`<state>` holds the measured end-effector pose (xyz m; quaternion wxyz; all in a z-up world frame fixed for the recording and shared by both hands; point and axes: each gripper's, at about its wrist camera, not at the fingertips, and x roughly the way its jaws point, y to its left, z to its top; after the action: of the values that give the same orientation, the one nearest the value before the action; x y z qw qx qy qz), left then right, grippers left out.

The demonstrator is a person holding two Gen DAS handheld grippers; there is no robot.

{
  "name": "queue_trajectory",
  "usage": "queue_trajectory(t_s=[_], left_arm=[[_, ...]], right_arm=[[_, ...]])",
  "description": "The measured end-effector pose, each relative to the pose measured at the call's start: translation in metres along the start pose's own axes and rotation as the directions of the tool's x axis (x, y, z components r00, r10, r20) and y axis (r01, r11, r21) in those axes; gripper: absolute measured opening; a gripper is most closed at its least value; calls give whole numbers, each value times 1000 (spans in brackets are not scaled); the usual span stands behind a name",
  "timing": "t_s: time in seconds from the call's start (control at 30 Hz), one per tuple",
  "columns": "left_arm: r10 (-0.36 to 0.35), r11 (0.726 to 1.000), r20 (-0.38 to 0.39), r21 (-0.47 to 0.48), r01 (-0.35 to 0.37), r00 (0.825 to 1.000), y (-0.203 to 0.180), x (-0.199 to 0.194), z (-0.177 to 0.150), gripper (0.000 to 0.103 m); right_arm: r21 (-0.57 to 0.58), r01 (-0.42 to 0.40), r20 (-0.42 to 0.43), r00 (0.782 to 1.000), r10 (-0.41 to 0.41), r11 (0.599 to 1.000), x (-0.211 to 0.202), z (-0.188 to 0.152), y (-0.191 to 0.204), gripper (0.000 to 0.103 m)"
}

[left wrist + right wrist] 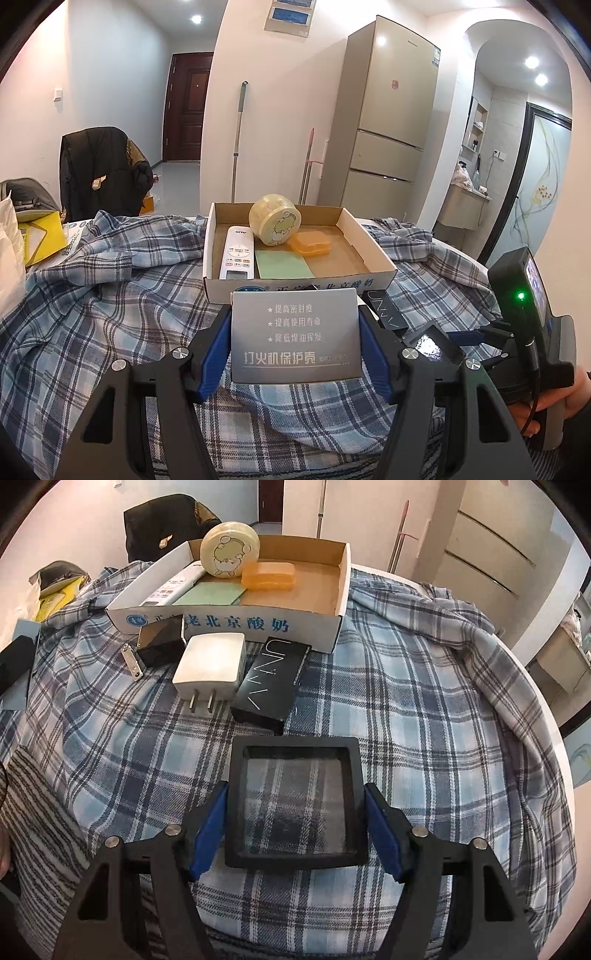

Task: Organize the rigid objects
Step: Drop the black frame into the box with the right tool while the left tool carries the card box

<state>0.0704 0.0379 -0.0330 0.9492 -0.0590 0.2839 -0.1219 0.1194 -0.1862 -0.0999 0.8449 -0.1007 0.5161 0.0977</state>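
My left gripper (294, 343) is shut on a grey flat box with white Chinese print (294, 334), held just in front of the cardboard tray (295, 286). The tray holds a white remote (238, 254), a round yellow tin (275, 218), an orange case (309, 242) and a green card (282, 264). My right gripper (295, 825) has its blue pads at both sides of a black square frame case (295, 801) lying on the plaid cloth. A white charger plug (210, 666), a black UNNY box (271, 681), a small black box (160, 642) and a metal clip (132, 664) lie before the tray (343, 590).
A blue plaid cloth (406, 701) covers the round table. A striped cloth (40, 812) lies at the left. A chair with a dark jacket (99, 166), a yellow bag (44, 236), a fridge (391, 110) and mops stand behind. The other gripper's body (528, 317) is at the right.
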Motion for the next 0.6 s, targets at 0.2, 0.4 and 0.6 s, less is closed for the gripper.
queue_trajectory(t_s=[0.2,0.4,0.6], left_arm=[[-8,1000,3,-4,8,1000,1,-2,-1,66],[5,1000,-8,-23,-5,1000,4,-4,4,66],[17,996,-6,-85,-18,1000,17,-4,29,66]], right_arm=[[33,-39,26,999,38,999,-9,4,-6,69],[7,-51,130,990,50,999,-46,28,-12,69],[32,-60,207,977,53,998,-63,78,-13,69]])
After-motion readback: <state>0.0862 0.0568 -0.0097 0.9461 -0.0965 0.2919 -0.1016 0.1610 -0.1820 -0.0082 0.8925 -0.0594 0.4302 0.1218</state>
